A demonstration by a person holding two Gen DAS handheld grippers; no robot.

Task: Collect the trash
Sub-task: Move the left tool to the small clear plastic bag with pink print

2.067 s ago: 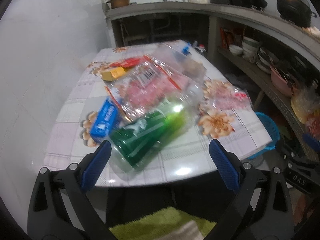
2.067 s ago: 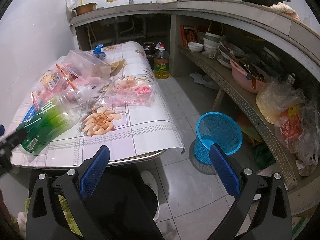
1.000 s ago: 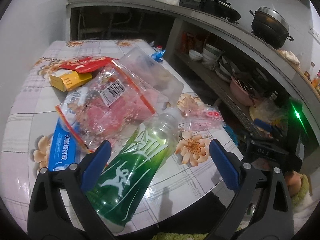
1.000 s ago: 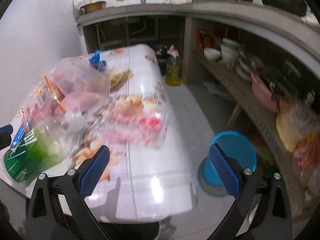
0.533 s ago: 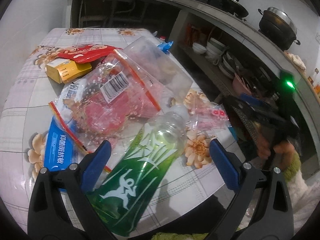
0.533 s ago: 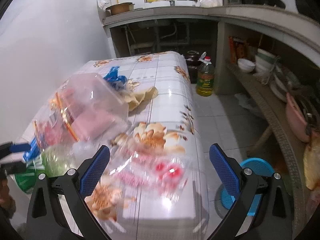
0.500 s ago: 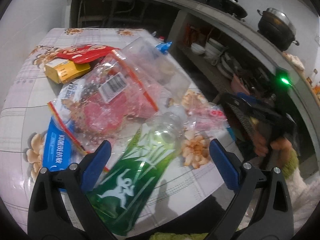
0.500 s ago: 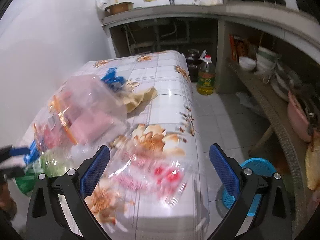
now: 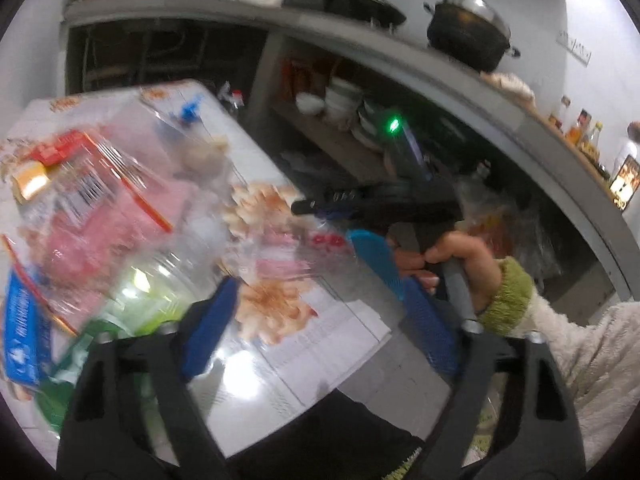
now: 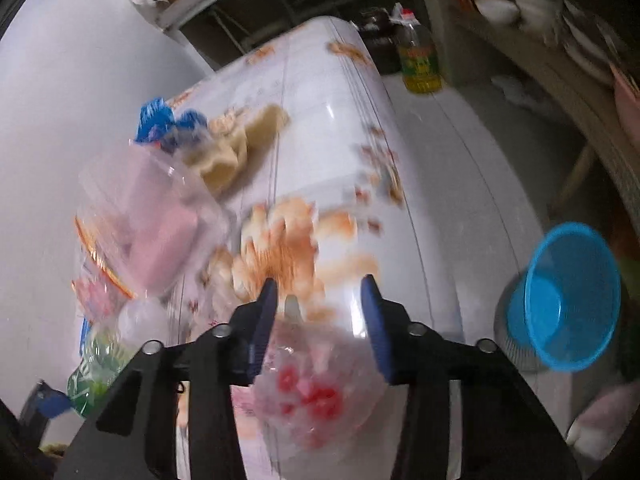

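In the right wrist view, my right gripper [image 10: 319, 316] hangs low over the table's near edge, jaws closing. A small clear bag with red and pink print [image 10: 304, 392] lies between its fingers; blur hides whether the pads press it. In the left wrist view that bag [image 9: 304, 256] lies under the right gripper [image 9: 308, 210], which a hand [image 9: 460, 256] holds. My left gripper [image 9: 316, 320] hovers above the table [image 9: 304, 348], its jaws closing on nothing. The green bottle [image 9: 120, 312] lies left of its left finger. A large clear bag with pink contents [image 9: 100, 216] is beyond.
A blue basket bin [image 10: 568, 300] stands on the floor right of the table. A blue packet [image 9: 24, 320], a red packet [image 9: 60, 148] and a yellow box [image 9: 32, 180] lie at the left. An oil bottle [image 10: 420, 60] stands beyond the table. Shelves with dishes run along the right.
The right gripper has dropped over the small clear bag and its jaws have narrowed. The left view has swung right toward the table edge, and its jaws stand somewhat closer.
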